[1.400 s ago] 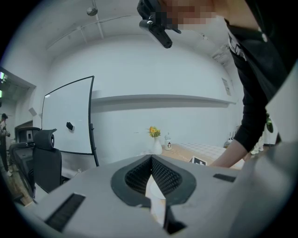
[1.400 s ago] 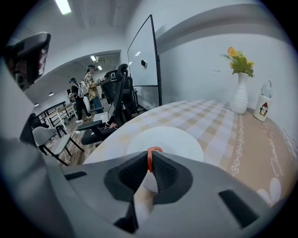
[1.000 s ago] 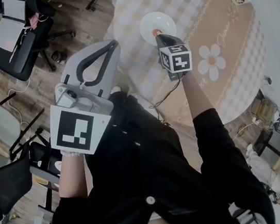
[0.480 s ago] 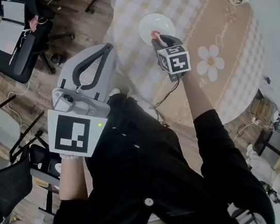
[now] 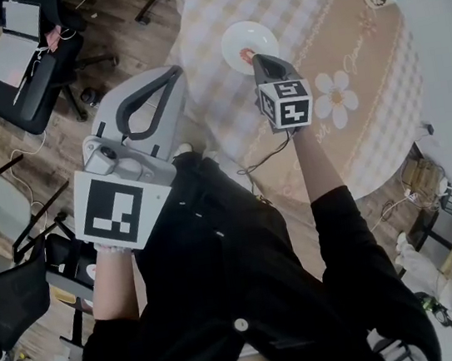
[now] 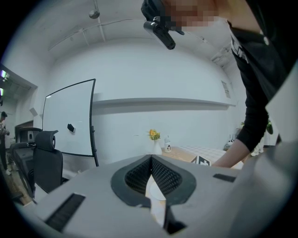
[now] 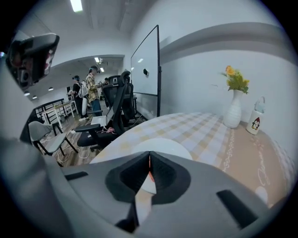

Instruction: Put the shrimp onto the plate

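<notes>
- The plate (image 5: 249, 39) is round, white and smooth, and sits near the edge of a round table (image 5: 325, 1) under a checked cloth with a plain tan centre printed with daisies.
- The shrimp (image 5: 249, 54) is a small orange piece lying on the plate's near side.
- The right gripper (image 5: 257, 60) is grey plastic with black ribbed pads. Its jaws are closing to a hairline slit and grip nothing.
- Its tips hang just over the plate's near rim, with the shrimp right in front of them. In the right gripper view the shrimp (image 7: 149, 175) shows only as an orange sliver through the slit.
- The left gripper (image 5: 172, 72) is held off the table over wooden floor, well apart from the plate, with its jaws together and empty.
- A white vase (image 7: 233, 109) with yellow flowers stands at the table's far side, so the cloth around the plate is open.
- Black office chairs (image 5: 26, 79) crowd the floor to the left.
</notes>
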A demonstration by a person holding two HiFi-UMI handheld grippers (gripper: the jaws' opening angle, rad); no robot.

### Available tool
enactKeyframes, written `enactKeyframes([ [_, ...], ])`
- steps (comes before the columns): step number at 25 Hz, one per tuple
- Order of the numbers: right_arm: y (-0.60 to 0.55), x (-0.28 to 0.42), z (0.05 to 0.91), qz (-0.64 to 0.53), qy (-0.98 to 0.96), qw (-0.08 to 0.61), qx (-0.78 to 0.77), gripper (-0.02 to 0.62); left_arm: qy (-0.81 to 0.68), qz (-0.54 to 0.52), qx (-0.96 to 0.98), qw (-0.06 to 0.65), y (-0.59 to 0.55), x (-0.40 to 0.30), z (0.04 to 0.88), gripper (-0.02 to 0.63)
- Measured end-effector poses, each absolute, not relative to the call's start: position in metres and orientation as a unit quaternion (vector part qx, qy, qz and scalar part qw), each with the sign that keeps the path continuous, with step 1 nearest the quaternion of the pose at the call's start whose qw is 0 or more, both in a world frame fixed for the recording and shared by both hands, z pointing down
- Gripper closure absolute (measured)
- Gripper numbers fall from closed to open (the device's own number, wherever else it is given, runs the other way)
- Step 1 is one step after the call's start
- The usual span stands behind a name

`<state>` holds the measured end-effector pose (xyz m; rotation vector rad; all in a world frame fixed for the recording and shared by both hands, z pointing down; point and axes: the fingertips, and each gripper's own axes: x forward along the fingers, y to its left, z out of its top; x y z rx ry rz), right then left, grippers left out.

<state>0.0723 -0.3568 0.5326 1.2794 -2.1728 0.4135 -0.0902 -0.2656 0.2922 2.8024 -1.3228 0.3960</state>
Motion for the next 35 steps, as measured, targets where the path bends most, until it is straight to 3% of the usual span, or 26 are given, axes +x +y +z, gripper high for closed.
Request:
enactKeyframes([
  [27,-0.313,0.062,0.344,0.049,-0.834,0.086,0.543,0.594,-0.401,0.107,0.909,-0.032,-0.249,-0.073,0.261,0.603],
  [35,-0.293,0.06,0.291,0.0,-0.837,0.053,0.545,0.594,-0.389,0.101,0.914,-0.047,-0.245,-0.066,0.249,0.603],
])
